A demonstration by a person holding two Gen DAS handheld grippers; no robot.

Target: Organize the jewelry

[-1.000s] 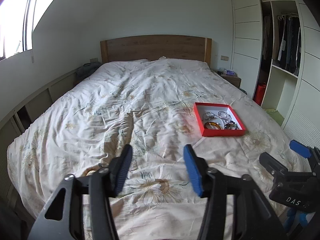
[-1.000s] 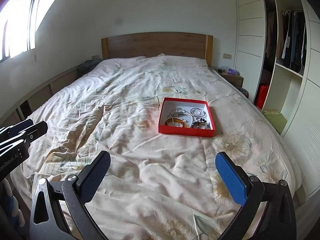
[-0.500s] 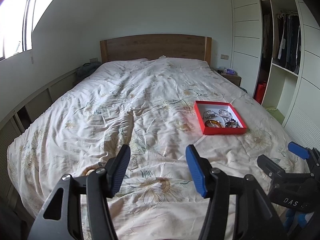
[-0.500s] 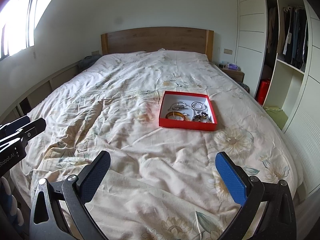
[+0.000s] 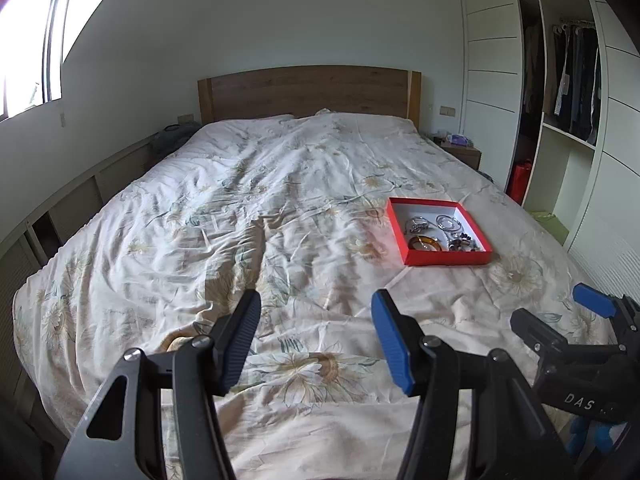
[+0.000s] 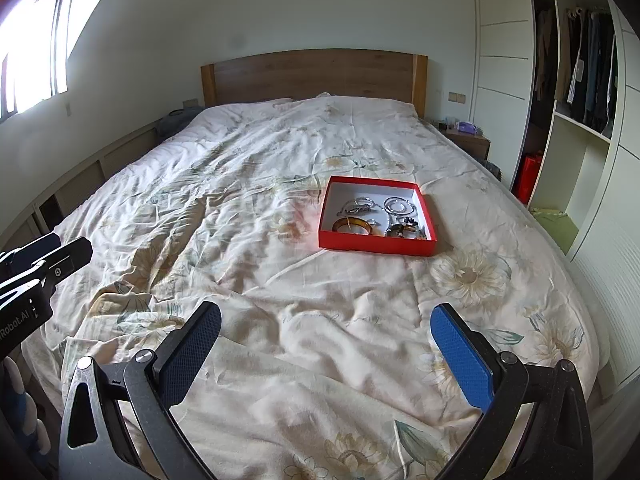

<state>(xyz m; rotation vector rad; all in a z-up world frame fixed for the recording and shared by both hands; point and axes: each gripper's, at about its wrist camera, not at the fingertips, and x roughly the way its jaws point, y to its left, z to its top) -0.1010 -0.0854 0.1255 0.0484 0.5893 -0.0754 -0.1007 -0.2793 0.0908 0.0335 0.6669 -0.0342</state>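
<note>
Left gripper (image 5: 316, 336), right gripper (image 6: 326, 342): black frames, blue textured pads, silver screws, partly legible white lettering.

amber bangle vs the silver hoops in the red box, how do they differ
The amber bangle is a thick orange-brown band at the red box's near left; the silver hoops are thin, metallic, stacked rings at the far right. Both are round and lie flat inside.

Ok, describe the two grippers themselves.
Both are black, angular handheld frames with silver screws. The left gripper and right gripper each carry textured blue pads. White lettering marks their bodies. Hands and sleeves are not visible.
</note>
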